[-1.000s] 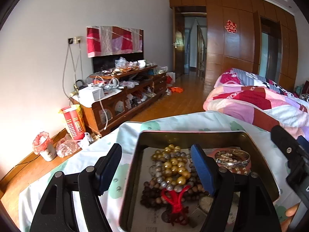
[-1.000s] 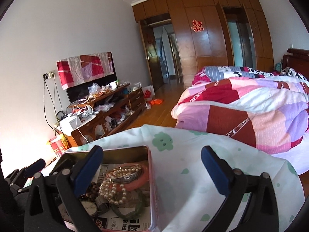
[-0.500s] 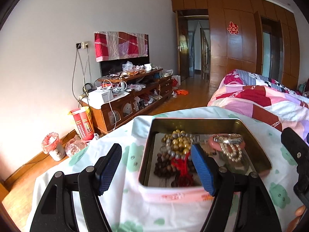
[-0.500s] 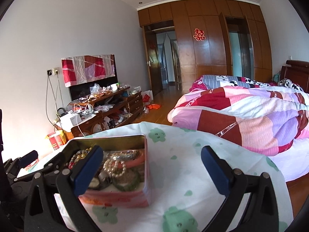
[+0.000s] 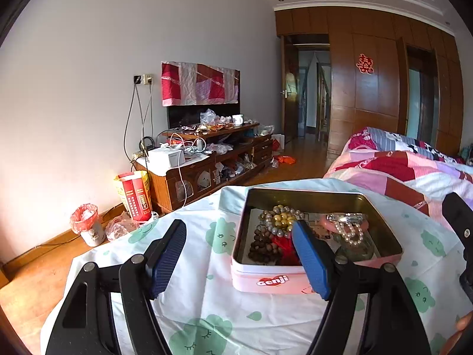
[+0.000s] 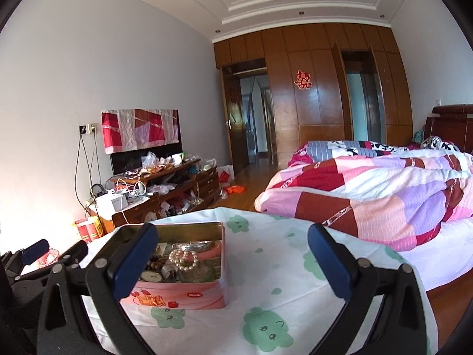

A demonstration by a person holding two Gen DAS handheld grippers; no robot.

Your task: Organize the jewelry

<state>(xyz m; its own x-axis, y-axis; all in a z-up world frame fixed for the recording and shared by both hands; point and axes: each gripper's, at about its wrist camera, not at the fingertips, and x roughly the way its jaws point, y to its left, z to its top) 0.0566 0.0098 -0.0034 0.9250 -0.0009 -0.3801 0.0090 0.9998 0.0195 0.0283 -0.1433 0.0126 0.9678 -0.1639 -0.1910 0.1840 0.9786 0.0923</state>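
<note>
A pink tin box [image 5: 266, 281] [image 6: 189, 295] without a lid stands on a table covered by a white cloth with green prints [image 5: 207, 310]. In it lie a gold and silver bead strand [image 5: 279, 217], dark wooden beads [image 5: 261, 244] with a red knot, a pearl bracelet [image 5: 348, 232] [image 6: 183, 259] and a pink bangle [image 5: 329, 224]. My left gripper [image 5: 239, 259] is open and empty, in front of the tin's near left corner. My right gripper [image 6: 227, 261] is open and empty, to the right of the tin.
A bed with a patchwork quilt [image 6: 384, 189] lies to the right of the table. A cluttered wooden TV cabinet [image 5: 207, 159] runs along the left wall, with a red bag [image 5: 134, 195] and a small bin [image 5: 87, 223] on the floor. A doorway [image 5: 307, 100] is at the back.
Both grippers have pulled back and up from over the tin, so the tin now sits farther away and its front wall shows. Both stay open and empty.
</note>
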